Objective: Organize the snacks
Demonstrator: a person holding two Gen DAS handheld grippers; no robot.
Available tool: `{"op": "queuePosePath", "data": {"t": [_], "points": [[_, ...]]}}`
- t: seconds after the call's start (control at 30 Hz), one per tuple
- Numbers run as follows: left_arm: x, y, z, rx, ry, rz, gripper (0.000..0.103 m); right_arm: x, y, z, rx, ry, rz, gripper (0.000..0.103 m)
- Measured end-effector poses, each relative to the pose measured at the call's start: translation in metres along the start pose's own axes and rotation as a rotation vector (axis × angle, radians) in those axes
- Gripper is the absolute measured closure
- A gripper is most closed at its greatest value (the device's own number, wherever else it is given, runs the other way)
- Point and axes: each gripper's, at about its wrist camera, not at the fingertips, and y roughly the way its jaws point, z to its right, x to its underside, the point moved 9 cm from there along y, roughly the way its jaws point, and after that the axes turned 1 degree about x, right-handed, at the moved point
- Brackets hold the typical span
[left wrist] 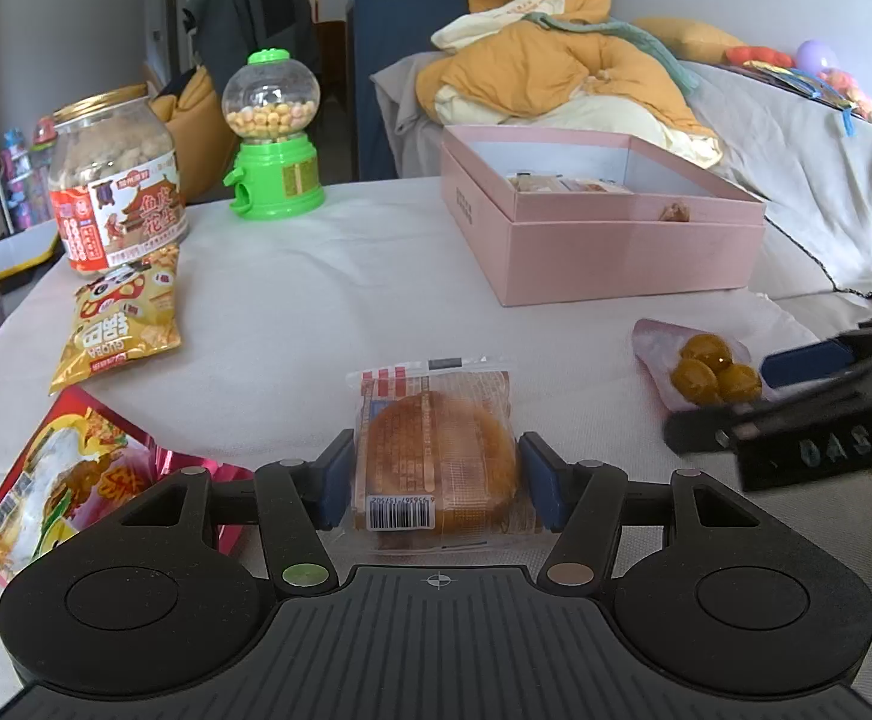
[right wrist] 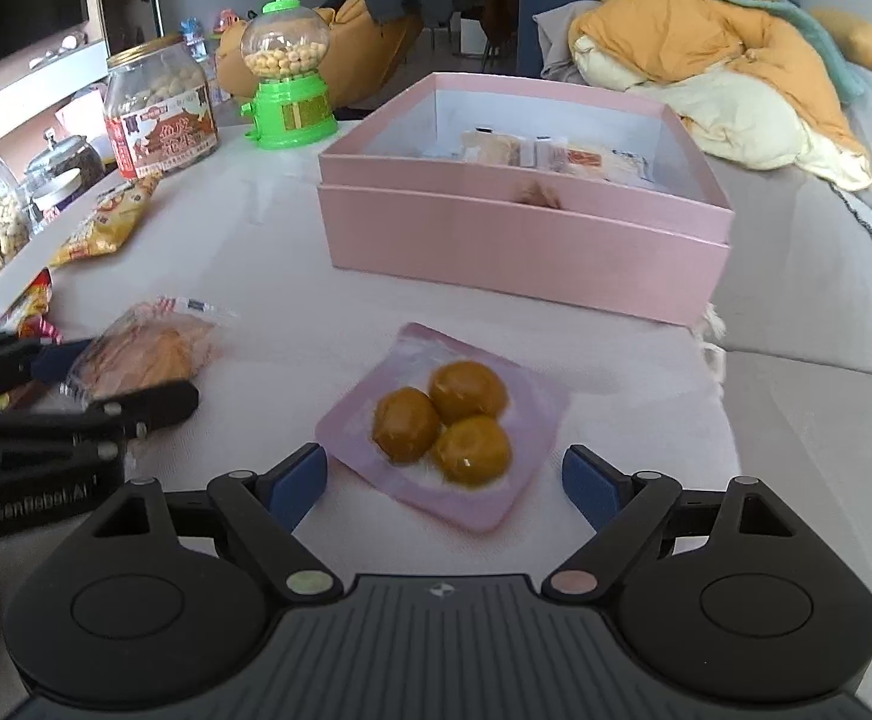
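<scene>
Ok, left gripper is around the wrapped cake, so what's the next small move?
Probably close the left gripper on the wrapped cake: its blue pads flank the packet on both sides, seemingly not yet pinching it. Then lift toward the pink box.

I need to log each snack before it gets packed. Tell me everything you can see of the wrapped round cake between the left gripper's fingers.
The wrapped cake is a round, golden-brown pastry sealed in a clear plastic wrapper with red-and-white print at its far edge and a barcode label at the near corner. It lies flat on the white tablecloth. The left gripper straddles it, blue pads at its two sides, seemingly just touching the wrapper.
</scene>
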Motion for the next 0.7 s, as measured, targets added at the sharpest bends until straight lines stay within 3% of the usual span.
{"op": "queuePosePath", "data": {"t": [0.23, 0.4, 0.53, 0.7], "points": [[0.000, 0.000, 0.000, 0.000, 0.000, 0.001, 0.040, -0.021, 0.016, -0.001, 0.005, 0.095, -0.022, 0.015], [0.000, 0.000, 0.000, 0.002, -0.002, 0.001, 0.040, -0.017, 0.018, -0.005, 0.033, 0.011, -0.020, 0.016], [-0.001, 0.000, 0.000, 0.003, -0.003, 0.002, 0.040, -0.006, 0.005, 0.011, 0.045, -0.032, 0.011, 0.016], [-0.001, 0.001, 0.000, 0.003, -0.004, 0.003, 0.040, 0.002, -0.006, 0.042, 0.061, 0.063, 0.001, 0.016]]}}
